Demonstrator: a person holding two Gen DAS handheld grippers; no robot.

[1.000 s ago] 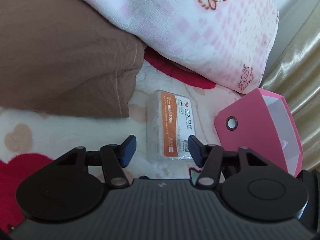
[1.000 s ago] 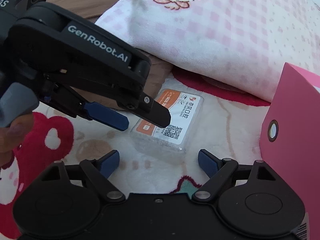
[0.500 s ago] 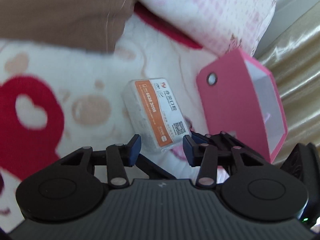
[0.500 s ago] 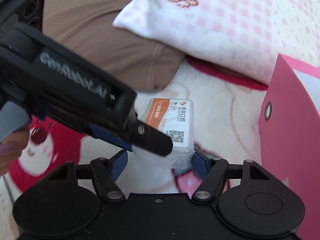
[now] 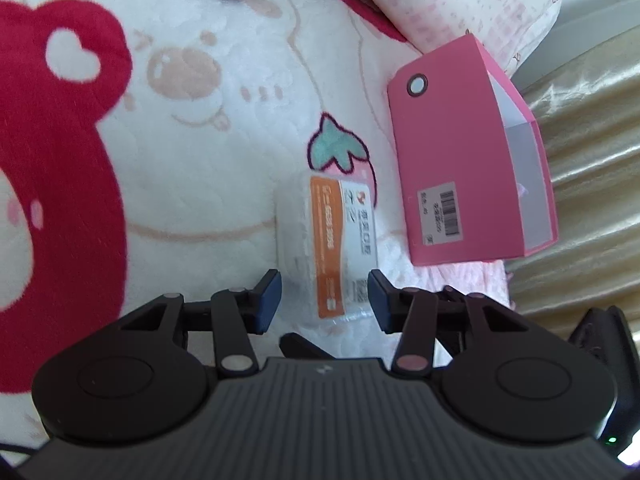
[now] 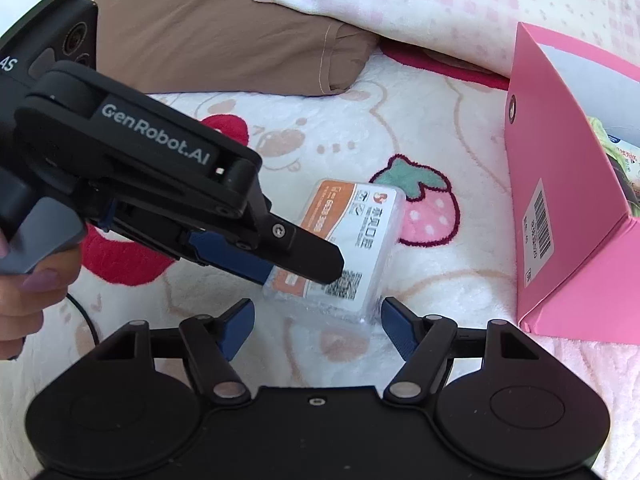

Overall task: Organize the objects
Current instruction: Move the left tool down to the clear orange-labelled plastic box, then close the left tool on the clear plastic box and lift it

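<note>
the small clear plastic box [image 5: 326,248] with the orange and white label lies flat on the fluffy bed blanket [image 5: 200,160], just beside the pink box [image 5: 464,160] and next to a strawberry picture [image 6: 424,204].

the left claw [image 5: 322,300] has its blue pads on both sides of the near end of the clear box. they look very close to its sides, maybe touching, but i cannot tell if they are pinching it. the right claw [image 6: 316,320] is spread wide with nothing in it, just in front of the same end.

what could go wrong? the clear box is smooth and held only at one end, so it could tip or slip out when lifted. the soft blanket may let it sink and tilt. the two claws are so near that they could bump. the pink box looks light, and a knock on its wall might push it over.

the left view shows both blue pads next to the clear box, and that the pink box is open at the top. the right view shows the left claw from the side, with one black finger [image 6: 308,254] over the label, and the hand [image 6: 24,292] that holds it. it also shows a brown pillow [image 6: 224,32] and something printed green inside the pink box.
</note>
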